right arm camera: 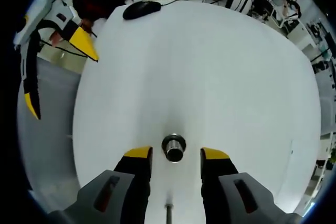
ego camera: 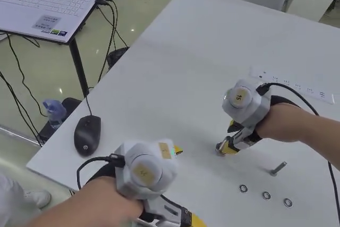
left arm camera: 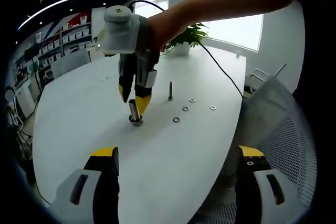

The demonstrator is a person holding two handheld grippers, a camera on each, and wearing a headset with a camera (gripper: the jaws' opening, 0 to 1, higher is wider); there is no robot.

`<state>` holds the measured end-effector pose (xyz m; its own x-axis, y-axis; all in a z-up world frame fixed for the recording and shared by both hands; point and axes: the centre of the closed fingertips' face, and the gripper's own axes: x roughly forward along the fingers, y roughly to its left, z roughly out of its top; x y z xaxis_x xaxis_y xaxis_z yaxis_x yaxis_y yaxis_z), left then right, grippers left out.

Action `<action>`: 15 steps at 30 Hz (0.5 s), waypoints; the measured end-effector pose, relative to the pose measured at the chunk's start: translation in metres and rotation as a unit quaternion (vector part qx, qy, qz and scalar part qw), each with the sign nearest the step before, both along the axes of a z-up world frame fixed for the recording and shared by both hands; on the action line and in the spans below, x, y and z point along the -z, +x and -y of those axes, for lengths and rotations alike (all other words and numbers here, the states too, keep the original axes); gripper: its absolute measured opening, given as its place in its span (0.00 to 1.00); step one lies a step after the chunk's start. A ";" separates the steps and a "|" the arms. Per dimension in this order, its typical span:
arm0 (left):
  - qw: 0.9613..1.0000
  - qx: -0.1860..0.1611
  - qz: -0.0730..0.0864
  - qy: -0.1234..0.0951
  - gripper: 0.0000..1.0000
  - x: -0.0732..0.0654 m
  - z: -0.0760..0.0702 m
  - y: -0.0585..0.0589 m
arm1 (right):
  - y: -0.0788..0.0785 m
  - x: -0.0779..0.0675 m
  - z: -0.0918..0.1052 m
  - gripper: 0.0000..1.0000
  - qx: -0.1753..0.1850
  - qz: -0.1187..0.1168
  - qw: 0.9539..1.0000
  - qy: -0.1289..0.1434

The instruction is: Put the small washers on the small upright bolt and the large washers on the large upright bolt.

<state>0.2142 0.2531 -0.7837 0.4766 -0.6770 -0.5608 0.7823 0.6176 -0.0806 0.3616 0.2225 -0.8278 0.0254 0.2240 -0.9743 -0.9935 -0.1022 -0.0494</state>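
Nearest me, the left claw (left arm camera: 178,153) hangs at the desk's (ego camera: 175,78) near edge. Its jaws are spread wide and grip nothing, there's just bare desktop between them.

A bit to the right, also close to the near edge, the washers (ego camera: 266,195) lie flat on the desk in a loose row. Just behind them the small bolt (ego camera: 278,168) stands upright with nothing touching it.

Further in, the right claw (right arm camera: 177,153) points down over the large bolt (right arm camera: 174,148), which stands upright between the two yellow tips. The jaws are only partly open, with a sliver of gap on each side, so it's straddling the bolt, not squeezing it.

The mouse (ego camera: 87,134) sits by the near left corner, and the power strip (ego camera: 297,84) lies way over toward the far right edge.
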 end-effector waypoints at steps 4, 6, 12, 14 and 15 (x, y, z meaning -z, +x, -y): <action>1.000 0.003 0.001 0.003 0.93 0.000 0.002 0.002 | 0.000 -0.008 0.000 0.38 -0.002 -0.001 1.000 0.016; 1.000 0.004 0.003 0.004 0.93 -0.001 0.003 0.003 | -0.002 -0.012 0.002 0.39 -0.005 -0.002 1.000 0.021; 1.000 0.003 0.004 0.001 0.92 -0.003 0.003 0.006 | -0.006 -0.023 0.008 0.39 -0.009 0.004 0.999 0.033; 1.000 0.003 0.004 0.001 0.92 -0.003 0.002 0.007 | -0.007 -0.026 0.013 0.39 -0.009 0.007 0.999 0.034; 1.000 0.002 0.005 0.001 0.92 -0.004 0.001 0.007 | -0.008 -0.027 0.016 0.39 -0.009 0.008 0.999 0.033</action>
<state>0.2217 0.2517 -0.7796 0.4791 -0.6782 -0.5573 0.7856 0.6145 -0.0724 0.3536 0.2062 -0.8010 0.0371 0.2893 -0.9565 -0.9905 -0.1160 -0.0735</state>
